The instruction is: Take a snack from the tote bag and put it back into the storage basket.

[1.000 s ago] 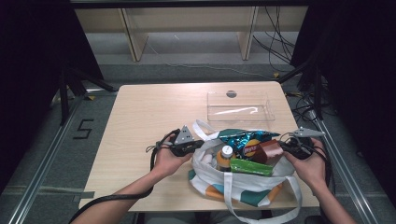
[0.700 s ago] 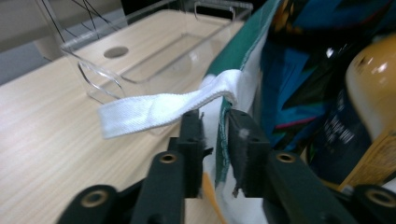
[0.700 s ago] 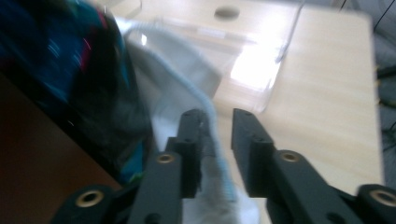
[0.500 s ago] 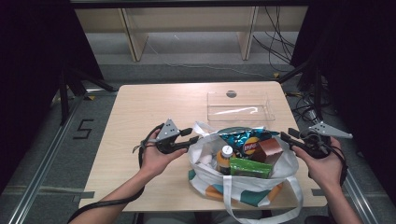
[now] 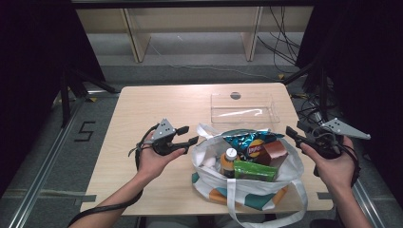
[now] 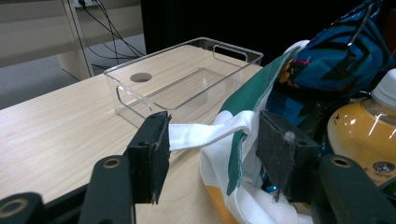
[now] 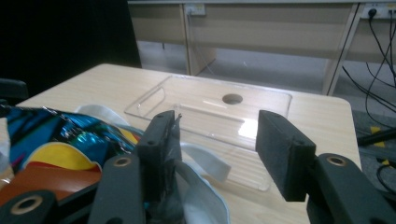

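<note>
Groceries fill a white cloth tote bag with teal and orange patches (image 5: 247, 183) that sits on the near edge of the pale wooden desk (image 5: 157, 102), directly between the 2 hands. The left gripper (image 5: 187, 135) hovers just off the bag's left rim, and its jaws have just been opening: in the left gripper view they stand spread, with a white cloth handle strap (image 6: 210, 132) running loosely across the gap, touching the left pad's edge but not pinched. The right gripper (image 5: 292, 134) hangs off the bag's right rim, its jaws likewise just opened and standing apart; in the right gripper view the bag's white rim lies against the left pad, with the gap otherwise free. Inside the bag a blue foil crisp packet (image 5: 252, 144) lies tilted on top, a brown carton (image 5: 273, 152) and a green box (image 5: 254, 170) sit beside it, and an orange drink bottle with a white cap (image 5: 229, 160) stands upright towards the left. A clear plastic rectangular tray (image 5: 244, 109) rests empty just behind the bag, its long axis running across the desk. The bottle lies nearer the left jaws, the carton nearer the right, so whichever item goes to the tray would probably travel forward over the bag's far rim.
</note>
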`<state>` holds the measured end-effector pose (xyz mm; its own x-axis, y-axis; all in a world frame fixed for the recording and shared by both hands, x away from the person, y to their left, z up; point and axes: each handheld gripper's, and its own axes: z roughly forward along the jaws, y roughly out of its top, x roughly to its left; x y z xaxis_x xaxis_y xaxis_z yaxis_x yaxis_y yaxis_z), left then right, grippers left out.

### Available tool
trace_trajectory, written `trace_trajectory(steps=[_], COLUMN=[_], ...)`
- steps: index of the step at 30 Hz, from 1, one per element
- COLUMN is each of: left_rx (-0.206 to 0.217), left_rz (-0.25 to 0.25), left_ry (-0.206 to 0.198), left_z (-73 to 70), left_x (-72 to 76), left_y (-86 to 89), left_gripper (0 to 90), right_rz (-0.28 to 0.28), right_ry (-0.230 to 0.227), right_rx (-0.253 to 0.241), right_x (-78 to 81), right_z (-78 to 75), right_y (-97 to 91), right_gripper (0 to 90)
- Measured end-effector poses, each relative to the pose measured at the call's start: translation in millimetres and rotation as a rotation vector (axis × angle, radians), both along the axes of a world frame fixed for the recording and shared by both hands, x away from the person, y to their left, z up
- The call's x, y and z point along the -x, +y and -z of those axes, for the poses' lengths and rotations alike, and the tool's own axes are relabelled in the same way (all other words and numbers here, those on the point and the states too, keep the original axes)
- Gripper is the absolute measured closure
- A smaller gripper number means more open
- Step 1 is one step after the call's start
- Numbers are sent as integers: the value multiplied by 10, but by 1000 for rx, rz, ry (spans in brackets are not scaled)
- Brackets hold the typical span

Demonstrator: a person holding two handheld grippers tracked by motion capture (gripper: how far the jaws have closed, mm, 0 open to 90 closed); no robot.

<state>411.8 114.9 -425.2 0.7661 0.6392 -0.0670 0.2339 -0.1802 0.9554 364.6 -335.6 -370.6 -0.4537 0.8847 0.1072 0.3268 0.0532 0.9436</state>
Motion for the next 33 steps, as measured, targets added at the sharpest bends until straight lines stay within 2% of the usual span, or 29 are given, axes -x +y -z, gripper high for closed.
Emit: trace_trajectory(steps=[1, 4, 5, 7, 8, 11, 13, 14, 16, 18, 19, 21, 24, 25, 27, 28, 31, 32, 33], left_rx=[2, 18, 25, 39, 28, 10, 14, 12, 7, 8, 3, 2, 1, 1, 1, 1, -5, -7, -7], left_rz=[0, 5, 4, 0, -5, -23, -26, -27, -28, -26, -25, -26, -27, -26, -25, -24, -23, -23, -23], left_ry=[-1, 23, 39, 58, 55, 25, 23, 23, 25, 24, 21, 22, 20, 21, 24, 23, 25, 25, 25], left_z=[-1, 5, 8, 14, 3, -38, -38, -36, -29, -26, -27, -26, -28, -27, -18, -14, -7, -7, -8], left_x=[-4, -24, -31, -47, -50, -41, -38, -37, -33, -28, -27, -25, -21, -22, -25, -27, -32, -32, -30], left_y=[2, 23, 32, 42, 51, 62, 62, 63, 62, 60, 59, 56, 55, 54, 49, 48, 43, 42, 41], left_gripper=[433, 431, 436, 444, 444, 425, 416, 411, 405, 402, 398, 387, 384, 381, 381, 378, 376, 374, 372], right_rz=[-12, -29, -41, -66, -66, -127, -131, -149, -183, -199, -208, -231, -241, -262, -246, -270, -277, -294, -287], right_ry=[-27, -47, -32, -41, -41, -18, 0, -10, -2, 52, 46, 80, 95, 113, 113, 125, 132, 147, 170], right_rx=[-12, -13, -32, -45, -45, -36, -37, -22, 2, 0, 10, 26, 53, 42, 45, 45, 50, 54, 42], right_x=[13, 17, 27, 13, 13, 4, 16, 0, -12, 5, -17, -74, -121, -148, -155, -187, -215, -232, -230], right_z=[-51, -99, -113, -131, -131, -130, -131, -122, -106, -97, -83, -53, -42, -36, -33, -30, -24, -29, -30], right_y=[-6, -12, -1, 44, 44, 129, 153, 168, 196, 234, 244, 254, 238, 238, 246, 246, 248, 244, 254], right_gripper=[448, 434, 425, 403, 403, 395, 395, 395, 415, 450, 468, 521, 534, 555, 563, 585, 607, 615, 627])
